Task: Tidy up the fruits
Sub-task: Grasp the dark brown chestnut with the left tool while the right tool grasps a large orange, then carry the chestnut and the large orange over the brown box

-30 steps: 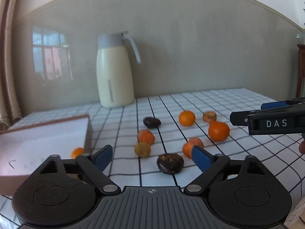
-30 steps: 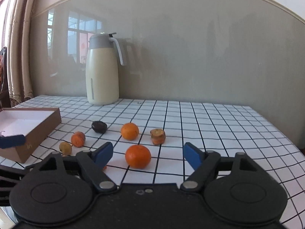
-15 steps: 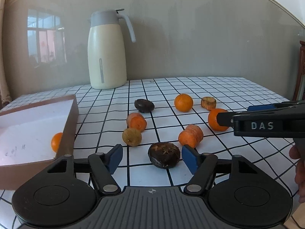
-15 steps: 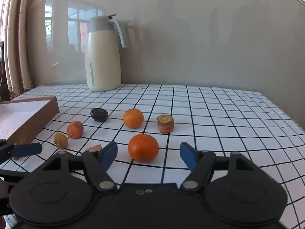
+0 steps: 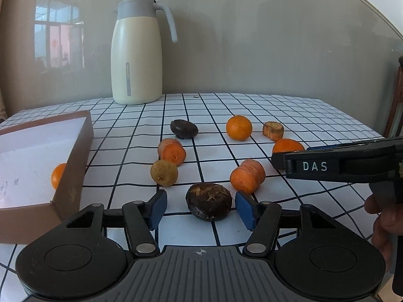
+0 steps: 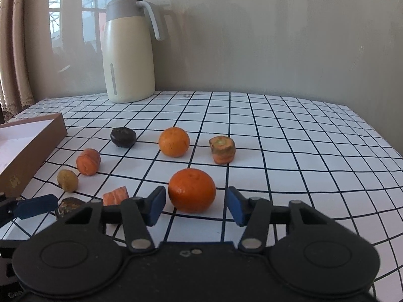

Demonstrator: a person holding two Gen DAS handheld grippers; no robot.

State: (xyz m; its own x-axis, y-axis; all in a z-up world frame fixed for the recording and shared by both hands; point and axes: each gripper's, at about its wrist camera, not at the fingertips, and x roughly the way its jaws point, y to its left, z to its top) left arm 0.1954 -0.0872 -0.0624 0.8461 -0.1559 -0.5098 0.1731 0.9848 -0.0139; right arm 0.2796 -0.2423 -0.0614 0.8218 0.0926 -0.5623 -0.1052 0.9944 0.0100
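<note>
One orange (image 5: 58, 175) is already lodged in the box (image 5: 75, 161) — the rest is scattered on the table (image 5: 314, 115). The left gripper (image 5: 201, 207) jaws have just been closing around a dark fruit (image 5: 209, 201), the right gripper (image 6: 196, 205) jaws around a mandarin (image 6: 192, 190) — neither is yet gripped.

Both the left gripper (image 5: 201, 210) and right gripper (image 6: 196, 206) angle downward, jaws just closing, seemingly still parted.

You're in a home, by the look of it: your counter (image 6: 289, 130) wears a white cloth with a black grid, a cream thermos jug (image 6: 128, 50) stands at the back, lace-edged curtains (image 6: 15, 50) hang at the left, and the glossy wall mirrors a window.
</note>
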